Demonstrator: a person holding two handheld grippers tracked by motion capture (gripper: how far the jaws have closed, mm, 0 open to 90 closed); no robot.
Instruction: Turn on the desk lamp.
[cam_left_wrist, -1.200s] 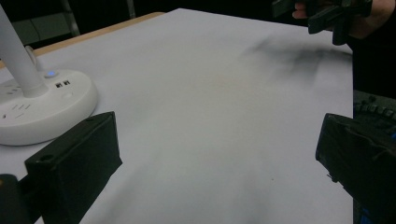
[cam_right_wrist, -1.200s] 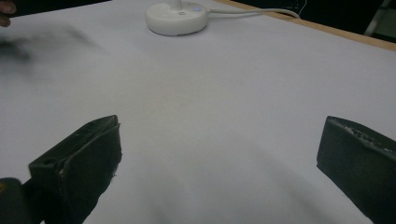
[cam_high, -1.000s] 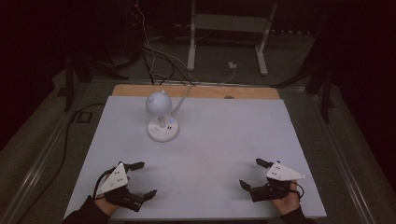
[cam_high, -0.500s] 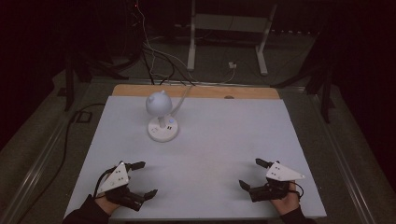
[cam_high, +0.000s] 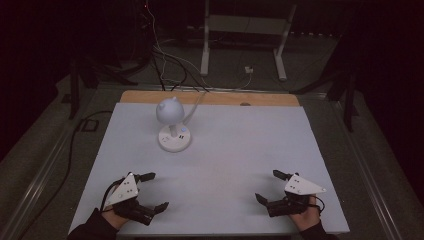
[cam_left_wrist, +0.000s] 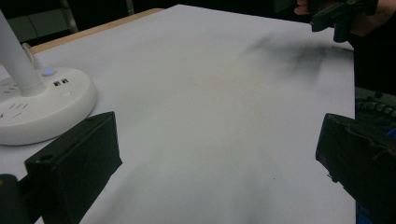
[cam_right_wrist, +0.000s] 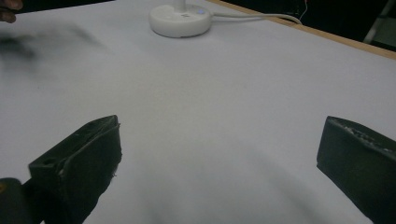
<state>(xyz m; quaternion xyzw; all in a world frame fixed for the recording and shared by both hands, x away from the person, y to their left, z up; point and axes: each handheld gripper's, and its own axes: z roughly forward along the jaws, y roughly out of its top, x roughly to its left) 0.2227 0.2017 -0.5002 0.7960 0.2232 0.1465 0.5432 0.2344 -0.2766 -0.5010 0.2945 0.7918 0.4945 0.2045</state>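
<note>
A white desk lamp (cam_high: 173, 124) with a round head and round base stands at the back left of the white table top (cam_high: 235, 150); its base (cam_left_wrist: 35, 107) sits left in the left gripper view and far off (cam_right_wrist: 180, 19) in the right gripper view. My left gripper (cam_high: 154, 191) rests near the front left edge, open, nothing between its jaws. Near the front right edge my right gripper (cam_high: 268, 186) is open and empty too. Both point inward over bare table.
The lamp's white cable (cam_high: 197, 100) runs off the table's back edge, where a wooden strip (cam_high: 210, 97) shows. Dark floor with cables and a white stand's legs (cam_high: 242, 45) lies beyond. The other hand (cam_left_wrist: 348, 16) shows at the top right of the left gripper view.
</note>
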